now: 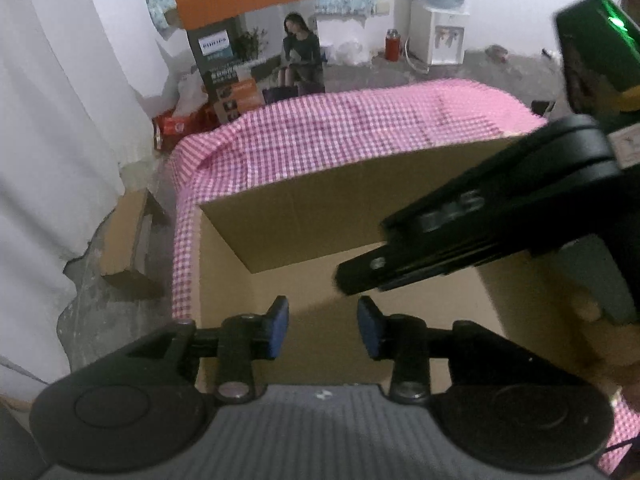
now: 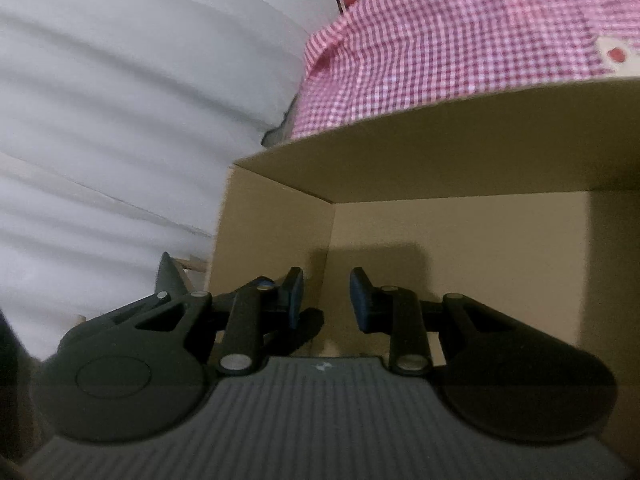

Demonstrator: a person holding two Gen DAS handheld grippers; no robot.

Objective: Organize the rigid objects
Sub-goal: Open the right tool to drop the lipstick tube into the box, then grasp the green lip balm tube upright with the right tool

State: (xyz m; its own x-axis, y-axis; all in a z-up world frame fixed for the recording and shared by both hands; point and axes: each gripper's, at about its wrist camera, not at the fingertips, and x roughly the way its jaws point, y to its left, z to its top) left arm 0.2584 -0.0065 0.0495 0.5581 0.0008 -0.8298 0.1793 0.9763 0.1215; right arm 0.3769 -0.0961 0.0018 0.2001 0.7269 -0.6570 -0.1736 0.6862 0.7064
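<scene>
An open brown cardboard box [image 1: 312, 216] stands on a table with a pink checked cloth [image 1: 340, 128]. Its inside shows no objects in either view. My left gripper [image 1: 323, 326] is open and empty, hovering over the box's near edge. My right gripper [image 2: 326, 300] is open and empty, lowered inside the box [image 2: 460, 248] near its left corner. The right gripper's black body also shows in the left wrist view [image 1: 500, 208], reaching into the box from the right. Both have blue pads [image 1: 282, 324].
White sheeting [image 1: 60, 120] hangs at the left. On the floor beyond the table stand a printed carton [image 1: 256, 56], a water dispenser [image 1: 438, 24] and a red flask [image 1: 393, 44]. A cardboard piece [image 1: 128, 236] lies on the floor at left.
</scene>
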